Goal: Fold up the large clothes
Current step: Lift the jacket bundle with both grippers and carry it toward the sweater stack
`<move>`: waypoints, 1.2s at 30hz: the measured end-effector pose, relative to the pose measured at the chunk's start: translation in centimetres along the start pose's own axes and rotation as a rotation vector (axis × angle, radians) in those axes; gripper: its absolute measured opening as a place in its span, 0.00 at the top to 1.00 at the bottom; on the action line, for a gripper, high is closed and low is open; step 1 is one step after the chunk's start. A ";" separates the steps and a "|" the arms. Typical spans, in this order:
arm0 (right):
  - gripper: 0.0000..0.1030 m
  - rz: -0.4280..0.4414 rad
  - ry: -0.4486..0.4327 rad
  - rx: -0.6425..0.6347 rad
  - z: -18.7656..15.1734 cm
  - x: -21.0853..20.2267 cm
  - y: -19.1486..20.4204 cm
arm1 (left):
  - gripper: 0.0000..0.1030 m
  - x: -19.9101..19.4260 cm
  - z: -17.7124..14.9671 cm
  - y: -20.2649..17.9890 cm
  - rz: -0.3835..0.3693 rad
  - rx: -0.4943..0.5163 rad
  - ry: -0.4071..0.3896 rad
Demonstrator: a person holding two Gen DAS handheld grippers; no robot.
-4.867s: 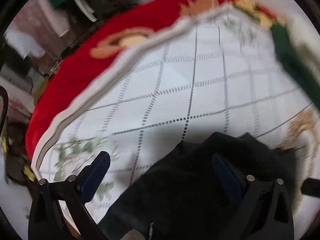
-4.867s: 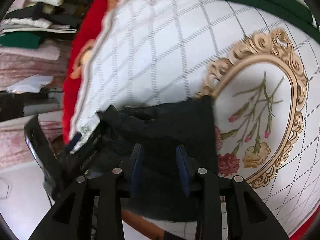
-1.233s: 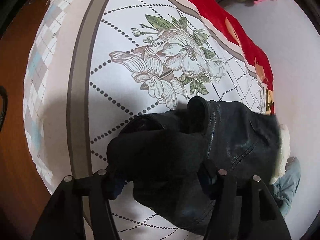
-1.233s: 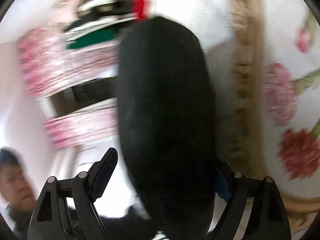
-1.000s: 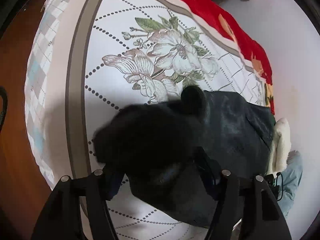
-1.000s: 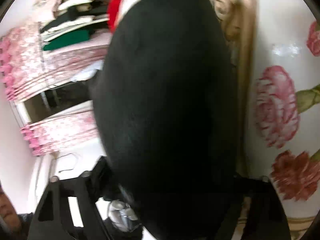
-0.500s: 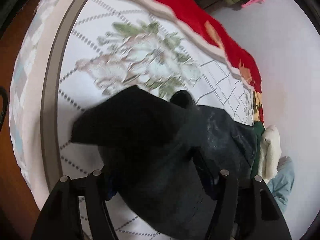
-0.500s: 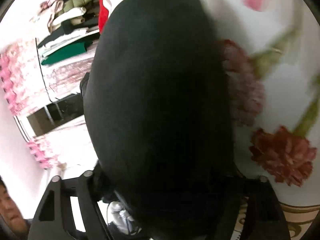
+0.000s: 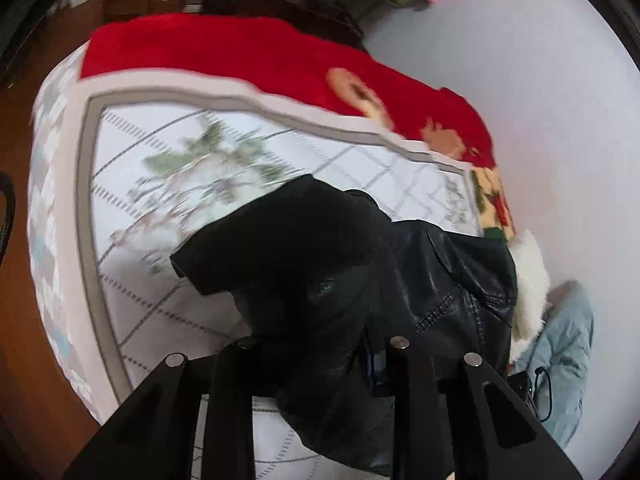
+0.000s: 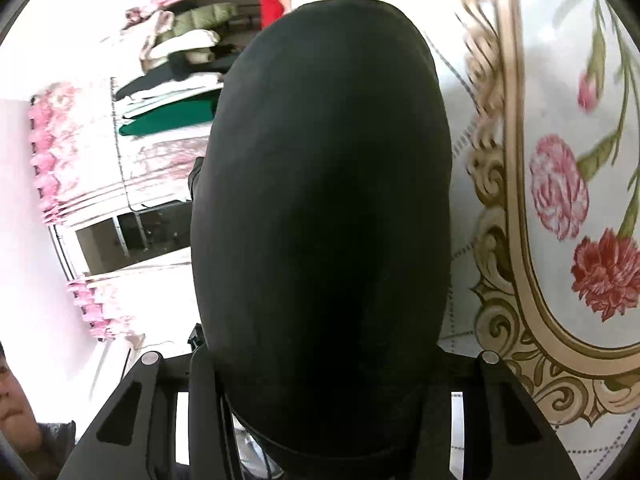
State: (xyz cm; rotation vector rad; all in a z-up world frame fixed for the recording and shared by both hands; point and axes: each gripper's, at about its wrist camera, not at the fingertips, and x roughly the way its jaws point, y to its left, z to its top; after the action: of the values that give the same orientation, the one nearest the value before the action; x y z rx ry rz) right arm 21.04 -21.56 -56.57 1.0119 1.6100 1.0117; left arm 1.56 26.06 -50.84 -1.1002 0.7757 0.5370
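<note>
A black leather jacket (image 9: 452, 280) with a white fleece collar (image 9: 528, 272) hangs over a bed with a floral quilt (image 9: 168, 184). My left gripper (image 9: 316, 344) is shut on a black fold of the jacket and holds it above the quilt. My right gripper (image 10: 320, 360) is shut on another part of the black jacket (image 10: 320, 200), which bulges over the jaws and fills the middle of the right wrist view. The fingertips of both grippers are hidden by the cloth.
A red blanket (image 9: 248, 52) lies along the far edge of the bed. Wooden floor (image 9: 16, 280) is at the left. A person in a light blue coat (image 9: 568, 344) stands at the right. Shelves of folded clothes (image 10: 176, 80) are behind. The quilt's gold-framed flowers (image 10: 560, 200) are at the right.
Both grippers have lifted the jacket higher off the quilt. The left view has swung up, so that more of the red blanket and the wall shows. The right gripper's jaws have closed in.
</note>
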 end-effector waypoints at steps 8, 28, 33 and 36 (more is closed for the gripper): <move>0.53 0.064 -0.132 -0.024 1.8 -8.5 6.3 | 0.79 -0.4 3.7 -9.8 -0.116 0.127 0.039; 0.53 0.057 -0.336 -0.107 32.2 -43.0 13.3 | 0.79 22.9 7.9 -44.4 -0.403 0.301 0.102; 0.50 -0.008 -0.291 0.000 42.1 -46.9 7.2 | 0.79 31.0 6.4 -45.8 -0.293 0.366 0.173; 0.40 -0.043 -0.309 0.061 44.1 -47.1 3.8 | 0.70 33.3 5.8 -45.6 -0.247 0.417 0.223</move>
State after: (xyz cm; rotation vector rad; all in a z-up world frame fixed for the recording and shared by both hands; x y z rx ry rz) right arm 74.02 -57.74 -48.93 1.1111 1.4066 0.7397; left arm 57.17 14.76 -48.93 -0.8562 0.8822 0.0369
